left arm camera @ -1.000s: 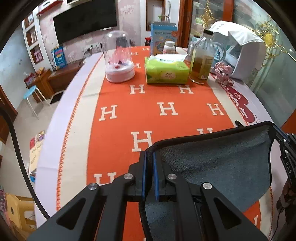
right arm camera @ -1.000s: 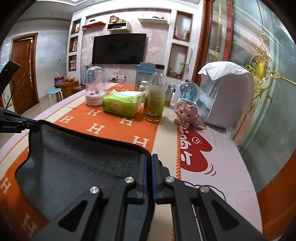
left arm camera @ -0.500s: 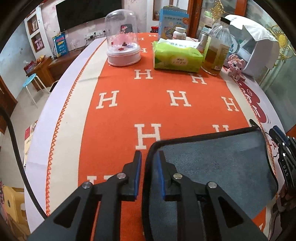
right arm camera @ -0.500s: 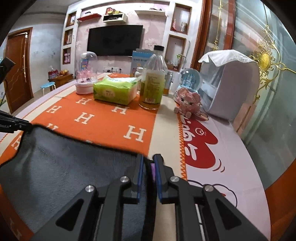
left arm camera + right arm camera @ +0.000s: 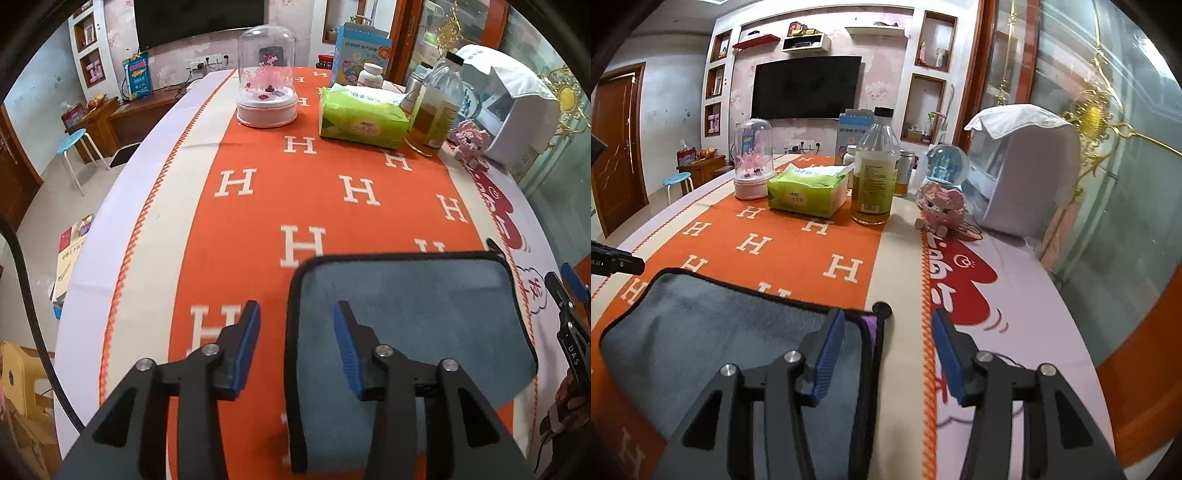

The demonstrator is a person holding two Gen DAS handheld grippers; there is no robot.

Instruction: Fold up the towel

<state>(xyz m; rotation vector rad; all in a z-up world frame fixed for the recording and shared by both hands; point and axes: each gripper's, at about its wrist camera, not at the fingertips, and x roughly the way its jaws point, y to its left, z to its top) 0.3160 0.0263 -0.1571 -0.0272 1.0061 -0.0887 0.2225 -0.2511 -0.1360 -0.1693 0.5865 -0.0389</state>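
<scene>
I see the towel (image 5: 406, 314) lying folded on the surface (image 5: 258, 206), both my left claw (image 5: 295, 332) and right claw (image 5: 888, 343) spread; maybe another fold remains

- We see a table (image 5: 88, 266) under an orange H-patterned cloth (image 5: 332, 177).
- On it we find a grey towel (image 5: 417, 306), tissue pack (image 5: 362, 122), bottle (image 5: 436, 110) and glass dome (image 5: 266, 77).

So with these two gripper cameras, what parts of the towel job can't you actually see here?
- The grey towel: near edge hidden under the left gripper in the left wrist view, so the layer count is unclear.
- Same towel in the right wrist view: near part hidden behind the right gripper.
- Purple tag: too small to read.
- Bottle label: print too small to read.
</scene>
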